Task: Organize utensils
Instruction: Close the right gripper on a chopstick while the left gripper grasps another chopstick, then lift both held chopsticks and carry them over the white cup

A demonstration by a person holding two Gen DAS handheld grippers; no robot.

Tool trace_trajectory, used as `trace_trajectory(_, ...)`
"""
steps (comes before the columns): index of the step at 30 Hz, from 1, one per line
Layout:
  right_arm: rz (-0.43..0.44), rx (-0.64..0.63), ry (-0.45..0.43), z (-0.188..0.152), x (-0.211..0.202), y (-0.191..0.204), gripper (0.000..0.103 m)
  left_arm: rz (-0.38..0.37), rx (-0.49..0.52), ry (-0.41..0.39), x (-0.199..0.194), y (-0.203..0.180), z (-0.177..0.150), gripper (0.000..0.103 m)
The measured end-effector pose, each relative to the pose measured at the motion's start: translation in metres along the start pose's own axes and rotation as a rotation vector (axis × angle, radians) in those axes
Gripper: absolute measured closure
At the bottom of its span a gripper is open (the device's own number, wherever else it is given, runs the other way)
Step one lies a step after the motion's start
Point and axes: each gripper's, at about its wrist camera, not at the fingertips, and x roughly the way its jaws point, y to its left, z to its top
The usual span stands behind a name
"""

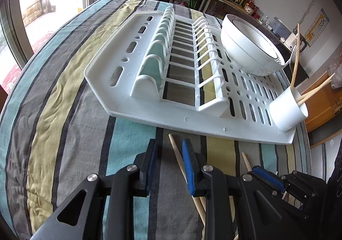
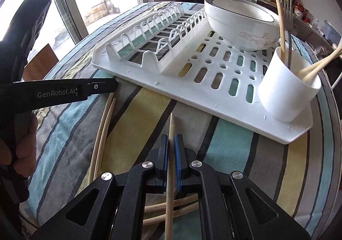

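A single wooden chopstick is the thing in hand: it runs up between the blue pads of the right gripper, which are pressed together on it, its tip pointing toward the drying rack over the striped tablecloth. More loose chopsticks lie on the cloth to its left, and a couple more cross beneath the gripper's body.

The left gripper hovers over the cloth with its jaws somewhat apart. Another chopstick lies slanted in the gap, against or just beside the right-hand pad; the left pad is clear of it, so nothing is clamped there. In the right wrist view the same tool shows as a black body at the left edge, carried by a hand.

On the rack's near right corner stands a white utensil cup that already holds several chopsticks and a metal fork; a white bowl sits behind it.

The step looks like a pick-up just secured: one stick gripped, sorting partly done, several still on the cloth. Next, the right gripper would need to lift the stick clear, tip it upright and lower it into the cup's mouth without knocking those leaning there, while the left closes on its own stick
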Motion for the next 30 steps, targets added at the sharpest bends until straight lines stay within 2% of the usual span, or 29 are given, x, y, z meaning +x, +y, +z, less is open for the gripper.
trace_trajectory(4,0.006,0.008,-0.006,0.000,-0.001,-0.004,0.097,0.114,0.080,-0.023,0.002,-0.019,-0.004,0.077)
trace_trajectory(7,0.010,0.015,-0.013,-0.002,-0.001,-0.006,0.097,0.173,0.122,-0.041,0.005,-0.027,-0.006,0.078)
trace_trajectory(8,0.011,0.019,-0.016,-0.003,-0.001,-0.006,0.097,0.187,0.136,-0.046,0.006,-0.030,-0.005,0.082)
trace_trajectory(9,0.012,0.022,-0.018,-0.004,-0.002,-0.008,0.097,0.185,0.141,-0.049,0.006,-0.031,-0.006,0.092)
trace_trajectory(12,0.018,0.031,-0.026,-0.006,-0.006,-0.011,0.097,0.136,0.139,-0.042,0.005,-0.030,-0.005,0.099)
trace_trajectory(17,0.032,0.042,-0.056,-0.008,-0.017,-0.014,0.097,0.046,0.138,-0.050,-0.007,-0.027,-0.007,0.099)
trace_trajectory(23,0.043,0.061,-0.118,-0.006,-0.042,-0.019,0.097,-0.029,0.183,-0.130,-0.048,-0.035,-0.009,0.099)
trace_trajectory(30,0.043,0.089,-0.226,-0.011,-0.091,-0.025,0.097,-0.109,0.238,-0.234,-0.103,-0.044,-0.017,0.099)
